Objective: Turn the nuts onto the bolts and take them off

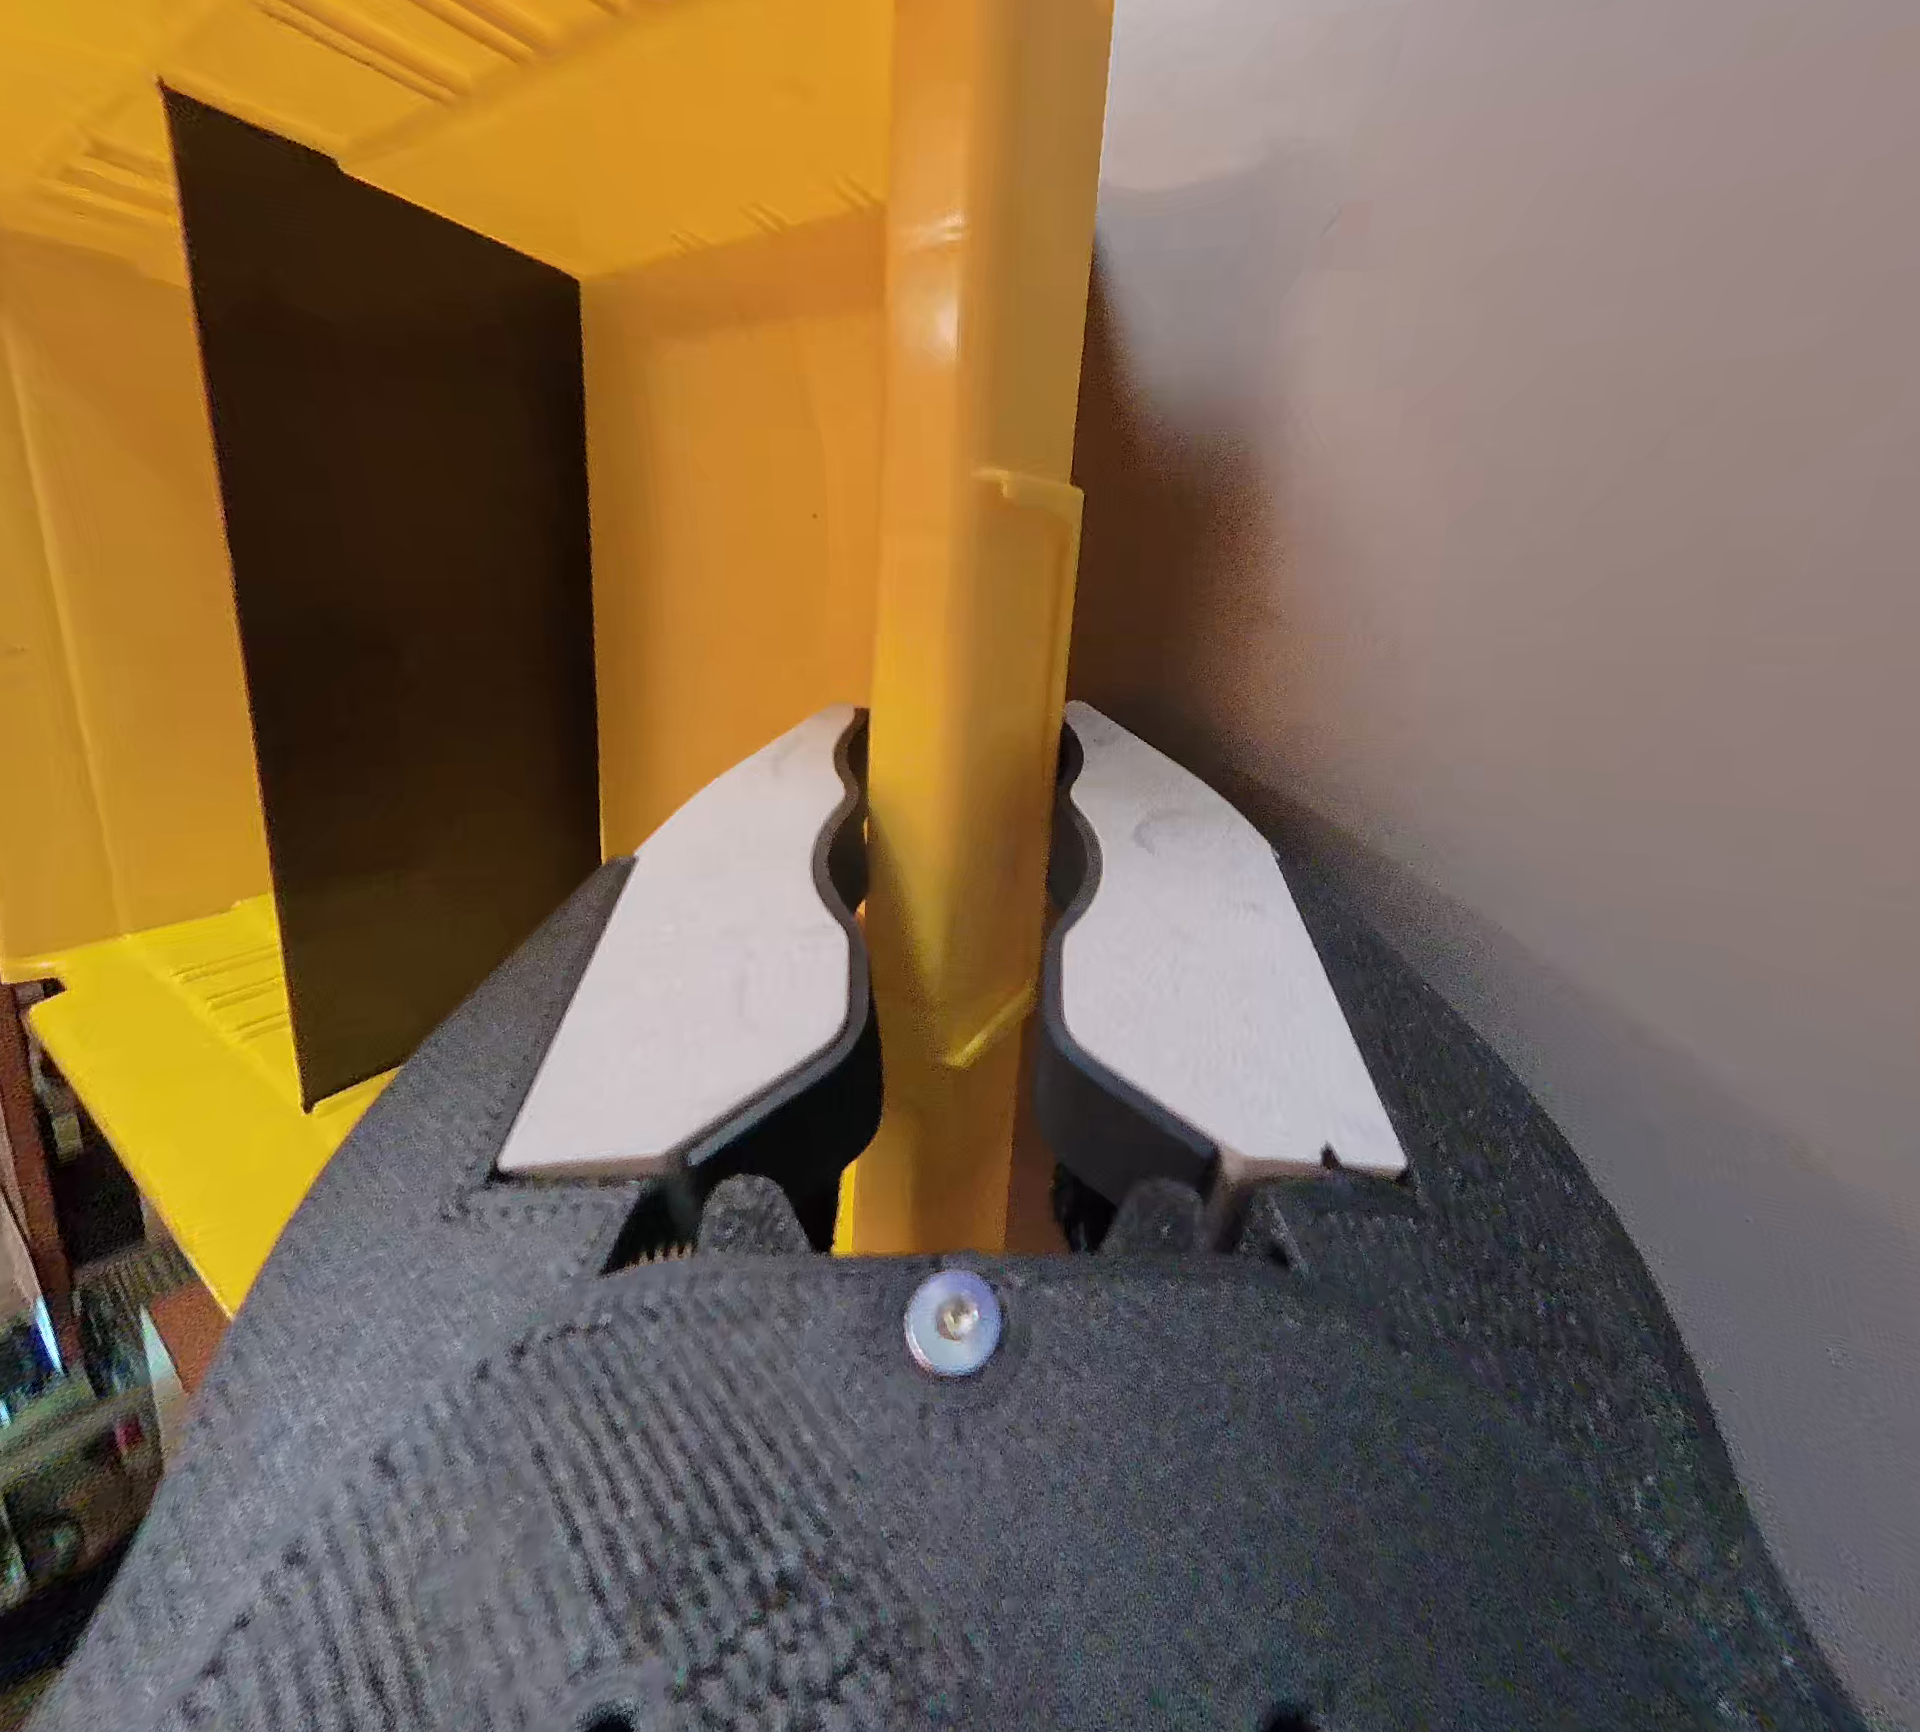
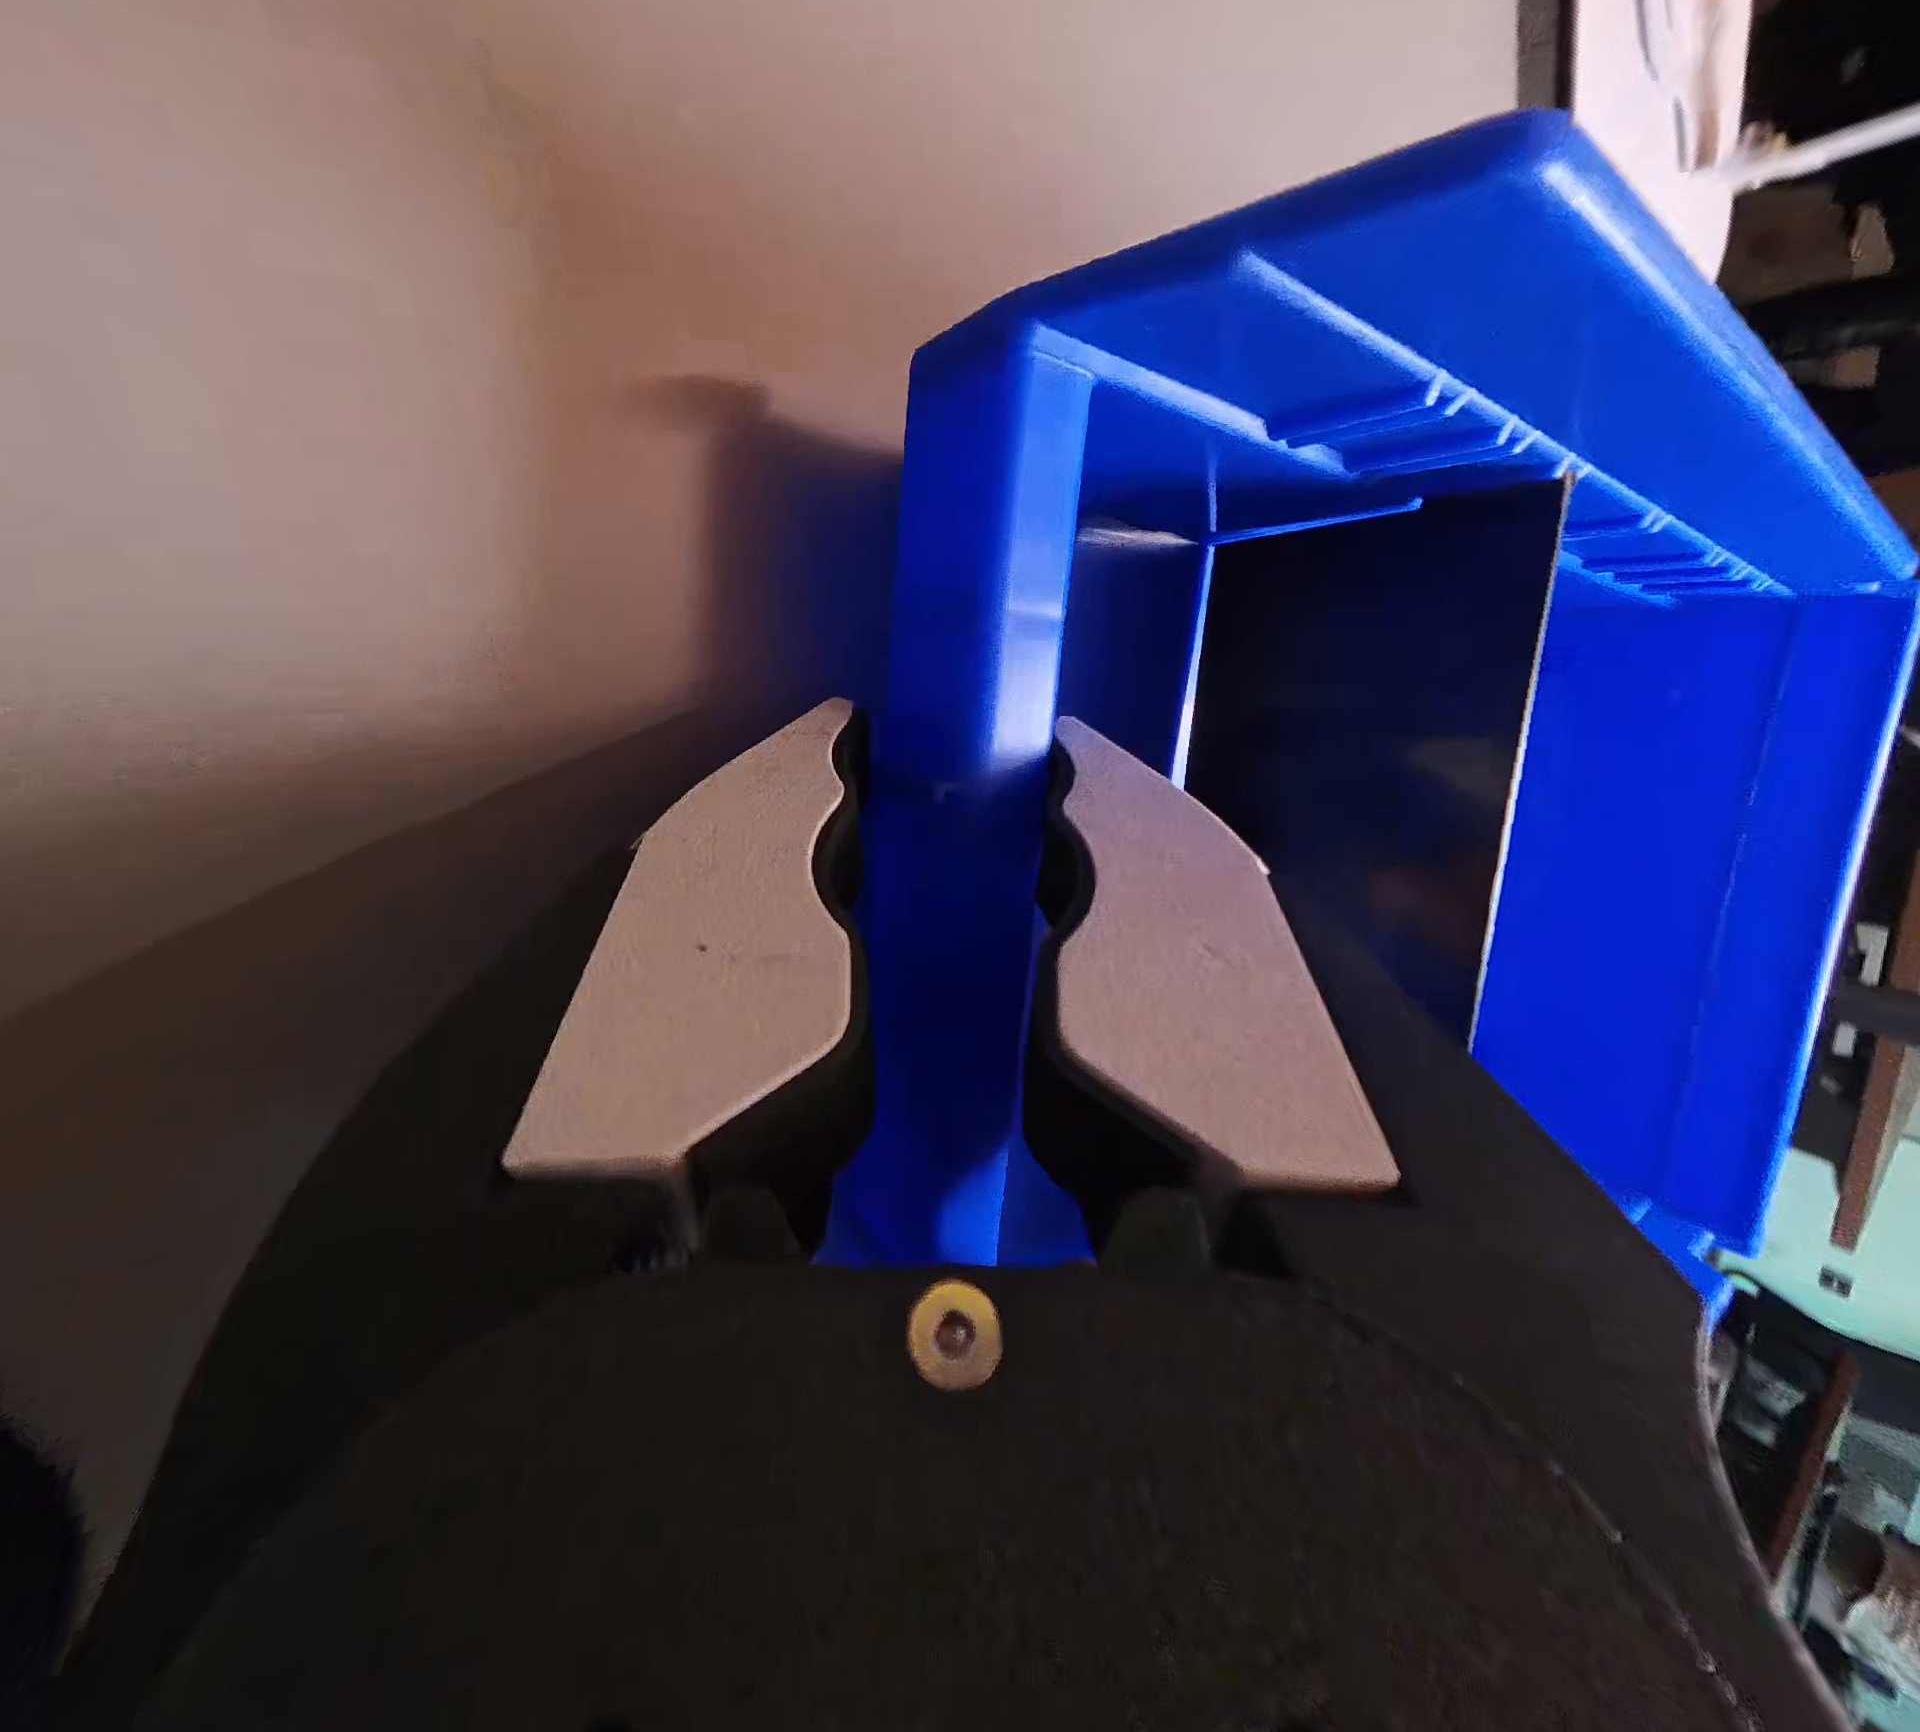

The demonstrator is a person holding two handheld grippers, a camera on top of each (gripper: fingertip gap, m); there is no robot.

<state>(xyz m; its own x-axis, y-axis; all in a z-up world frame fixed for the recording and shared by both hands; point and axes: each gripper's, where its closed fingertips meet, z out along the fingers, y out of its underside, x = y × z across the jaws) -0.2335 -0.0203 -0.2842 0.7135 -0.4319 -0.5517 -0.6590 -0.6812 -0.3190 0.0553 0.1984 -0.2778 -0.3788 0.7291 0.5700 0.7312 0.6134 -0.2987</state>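
Left gripper (image 1: 961, 752): jaws narrowed onto the wall of a yellow bin (image 1: 977, 394), rim pinched between the fingers, bin carried tipped so its open mouth faces the camera. A dark divider panel (image 1: 395, 581) stands inside, at about 9 o'clock from the grip. Pale wall (image 1: 1507, 332) runs from 1 to 4 o'clock.

Right gripper (image 2: 954, 752): likewise closed on the side wall of a blue bin (image 2: 1558, 332), which hangs off toward 2 o'clock, tilted. It too has a dark divider panel (image 2: 1371, 747) inside. Cluttered shelving (image 2: 1829, 176) sits at the far 2 o'clock edge.

Nuts and bolts: none in view in either picture; I cannot tell whether they lie in a hidden part of the bins or elsewhere.

Handling, as a judgement: moulded plastic bins, light, stiff at the rim, somewhat smooth. The rim wall is a sound hold, though a one-sided pinch lets the bin swing. Nuts and bolts would be small, hard and prone to rolling; take a bolt by its shank, a nut across its flats.
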